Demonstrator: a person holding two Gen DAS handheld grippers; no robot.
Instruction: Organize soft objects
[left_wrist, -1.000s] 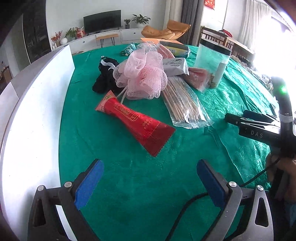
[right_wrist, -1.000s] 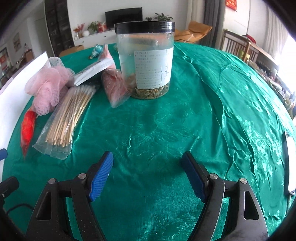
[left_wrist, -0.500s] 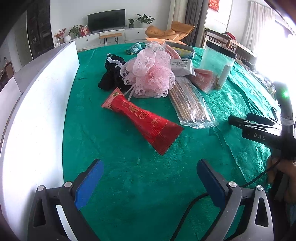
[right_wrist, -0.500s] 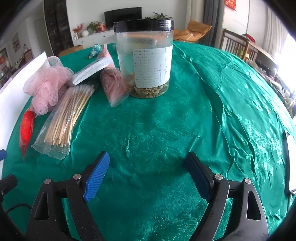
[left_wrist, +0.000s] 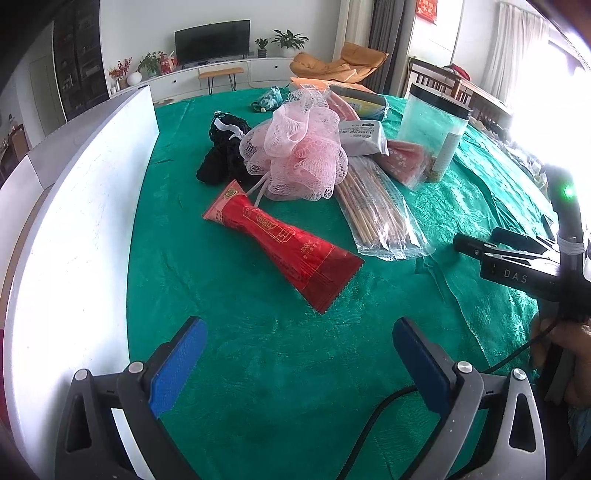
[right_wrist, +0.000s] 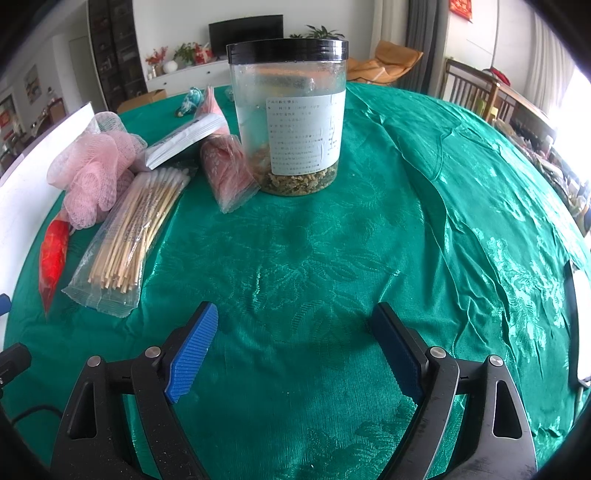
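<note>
Left tool (left_wrist: 295, 363) and right tool (right_wrist: 293, 350) both gape wide (nothing held)

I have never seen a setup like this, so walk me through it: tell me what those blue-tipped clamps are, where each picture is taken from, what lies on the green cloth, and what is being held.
There is no robot. A person holds a two-finger clamp in each hand, with a wide-angle camera on each looking along its fingers.

The left gripper shows in its own view, the right gripper in the other. Both are open and hold nothing.

On the green tablecloth lie a pink mesh sponge, a red packet, a bag of wooden sticks, a black cloth bundle, a white pack, a pink pouch and a clear jar with a black lid. A white board stands at the left edge.
</note>
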